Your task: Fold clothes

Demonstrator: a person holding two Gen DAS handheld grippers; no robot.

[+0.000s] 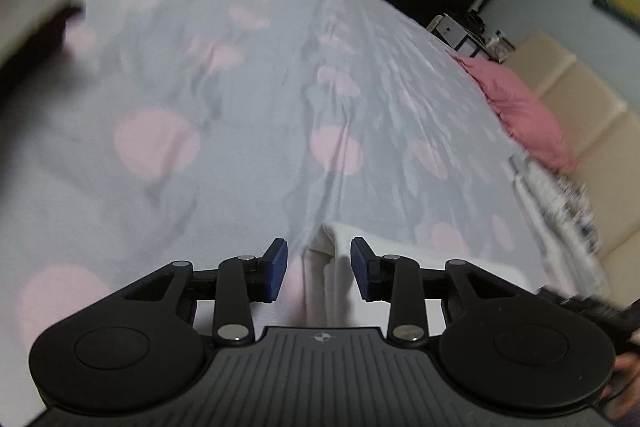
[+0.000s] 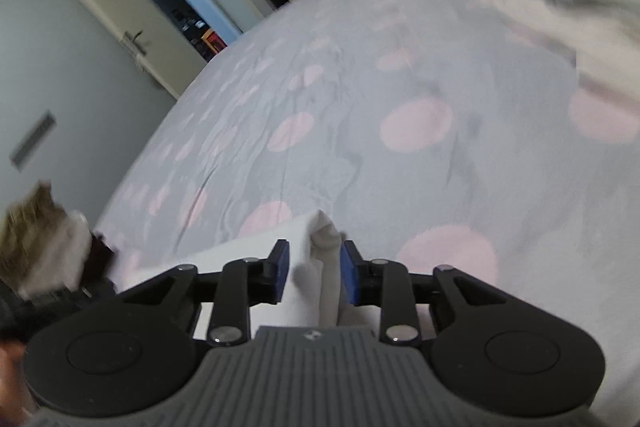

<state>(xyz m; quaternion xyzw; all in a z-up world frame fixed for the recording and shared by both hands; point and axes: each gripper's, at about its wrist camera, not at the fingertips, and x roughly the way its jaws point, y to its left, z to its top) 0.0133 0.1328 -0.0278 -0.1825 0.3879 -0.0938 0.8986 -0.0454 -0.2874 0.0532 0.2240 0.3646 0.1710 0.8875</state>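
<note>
A white garment (image 2: 308, 267) lies at 6 o'clock on the bed's grey sheet with pink dots (image 2: 360, 131). The right gripper (image 2: 313, 271) straddles its bunched corner, the left gripper (image 1: 319, 269) its folded edge, both spread apart. A pink pillow (image 1: 520, 111) sits at 3 o'clock.

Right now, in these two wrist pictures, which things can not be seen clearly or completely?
- White garment: left wrist view, the left gripper body covers its near part; its type is unclear.
- White garment corner: right wrist view, whether the right gripper pads touch it is unclear.
- Brownish object: right wrist view, blurred, cut by the left edge.
- Pale cloth: right wrist view, motion blurred.
</note>
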